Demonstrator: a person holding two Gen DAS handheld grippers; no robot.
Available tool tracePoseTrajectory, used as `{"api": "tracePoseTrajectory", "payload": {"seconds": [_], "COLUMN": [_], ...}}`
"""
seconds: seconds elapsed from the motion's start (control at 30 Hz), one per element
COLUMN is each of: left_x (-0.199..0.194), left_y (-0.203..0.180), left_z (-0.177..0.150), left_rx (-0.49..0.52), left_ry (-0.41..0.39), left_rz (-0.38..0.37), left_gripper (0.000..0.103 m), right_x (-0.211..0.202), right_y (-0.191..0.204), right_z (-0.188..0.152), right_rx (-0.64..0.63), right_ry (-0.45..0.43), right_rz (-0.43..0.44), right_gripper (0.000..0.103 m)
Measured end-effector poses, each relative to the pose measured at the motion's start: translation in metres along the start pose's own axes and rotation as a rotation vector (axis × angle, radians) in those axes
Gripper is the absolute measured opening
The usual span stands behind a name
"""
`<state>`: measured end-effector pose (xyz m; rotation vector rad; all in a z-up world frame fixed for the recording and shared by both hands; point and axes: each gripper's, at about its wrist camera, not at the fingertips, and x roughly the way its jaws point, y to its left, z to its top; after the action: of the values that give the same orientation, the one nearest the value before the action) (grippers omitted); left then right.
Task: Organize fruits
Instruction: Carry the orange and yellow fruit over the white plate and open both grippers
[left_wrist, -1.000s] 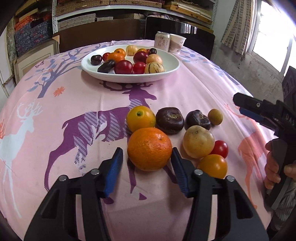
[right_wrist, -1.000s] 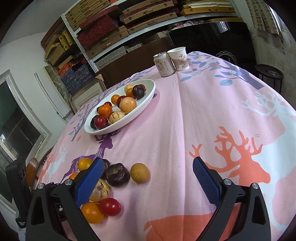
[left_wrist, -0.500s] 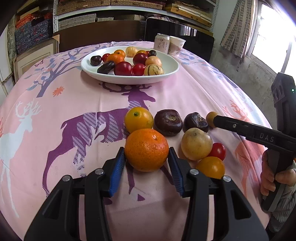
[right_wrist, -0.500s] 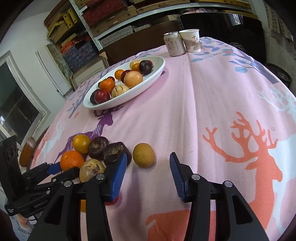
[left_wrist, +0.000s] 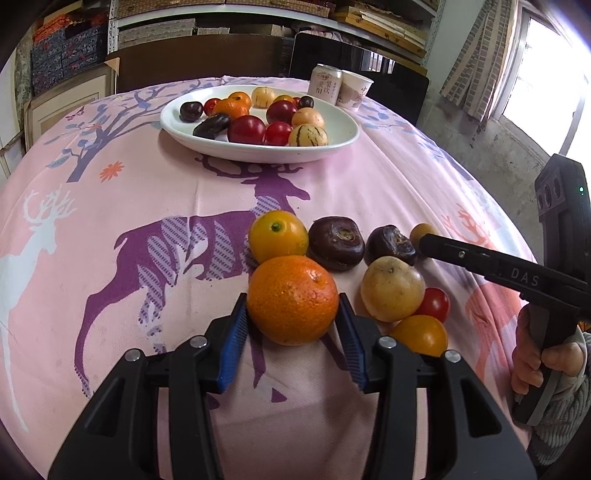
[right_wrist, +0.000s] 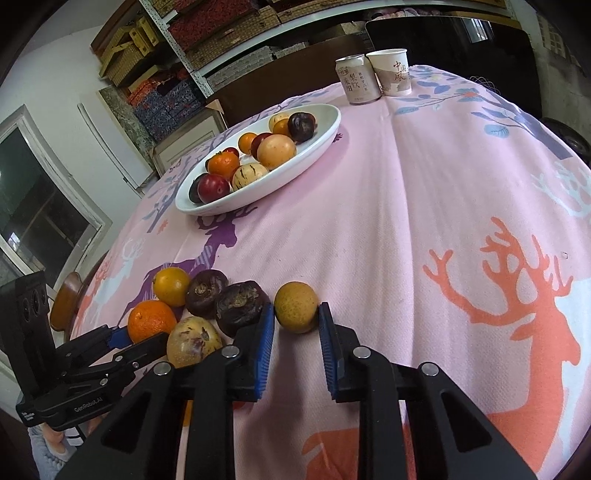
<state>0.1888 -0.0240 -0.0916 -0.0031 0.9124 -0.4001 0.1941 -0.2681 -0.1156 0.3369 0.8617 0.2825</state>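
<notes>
Fruit count, loose on the pink deer-print counter (left_wrist: 122, 206): eight pieces in the left wrist view, lower centre to right. One large orange (left_wrist: 292, 300), one yellow-orange citrus (left_wrist: 277, 236) behind it, two dark purple wrinkled fruits (left_wrist: 336, 242), one pale yellow-brown fruit (left_wrist: 392, 288), one red cherry tomato (left_wrist: 435, 303), one orange-yellow tomato (left_wrist: 419, 334), one small tan round fruit (right_wrist: 296, 306). One white oval plate (left_wrist: 332, 146), upper centre, holds roughly a dozen pieces; exact count unclear, several overlap. One drink can (left_wrist: 325, 84) and one paper cup (left_wrist: 355, 91) stand touching behind the plate.

Left hand-held gripper (left_wrist: 292, 321): blue pads press both flanks of the large orange, which sits on the cloth at frame centre-bottom. Pinching it.

Right hand-held gripper (right_wrist: 296, 317): jaws have just been closing and now pinch the small tan round fruit between the pads, bottom centre of the right wrist view, just right of the nearer dark purple fruit.

Hidden or cut: in the left wrist view the tan fruit is mostly covered by the right gripper's finger. In the right wrist view both tomatoes are hidden behind the gripper body. A hand (left_wrist: 535, 363) on the right gripper's handle is cut by the right frame edge. Shelf contents in the background are hard to make out.
</notes>
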Motion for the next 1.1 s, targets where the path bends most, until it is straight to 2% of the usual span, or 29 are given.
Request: {"api": "tracePoseTrajectory", "payload": {"seconds": [0.17, 0.33, 0.53, 0.63, 0.83, 0.97, 1.1], "left_x": [-0.012, -0.023, -0.037, -0.042, -0.026, -0.001, 0.030], "left_y": [0.012, 0.018, 0.032, 0.044, 0.055, 0.060, 0.074], "left_z": [-0.002, -0.001, 0.025, 0.054, 0.118, 0.151, 0.177], "left_rx": [-0.056, -0.073, -0.083, -0.099, -0.134, -0.157, -0.192], "left_ry": [-0.047, -0.083, -0.126, -0.165, -0.214, -0.216, -0.195], "left_rz": [-0.004, 0.032, 0.079, 0.097, 0.140, 0.130, 0.123], "left_gripper": [0.046, 0.046, 0.046, 0.046, 0.046, 0.046, 0.046], "right_x": [-0.005, -0.010, -0.019, -0.028, -0.032, -0.005, 0.037], "right_y": [-0.005, -0.005, -0.002, 0.005, 0.030, 0.036, 0.035], "right_z": [0.001, 0.001, 0.007, 0.026, 0.096, 0.134, 0.153], "right_rx": [0.026, 0.030, 0.028, 0.009, -0.033, -0.015, -0.021], "right_ry": [-0.019, -0.045, -0.083, -0.104, -0.182, -0.202, -0.175], "right_rz": [0.013, 0.019, 0.041, 0.049, 0.035, 0.044, 0.002], "right_gripper": [0.025, 0.025, 0.025, 0.025, 0.025, 0.025, 0.025]}}
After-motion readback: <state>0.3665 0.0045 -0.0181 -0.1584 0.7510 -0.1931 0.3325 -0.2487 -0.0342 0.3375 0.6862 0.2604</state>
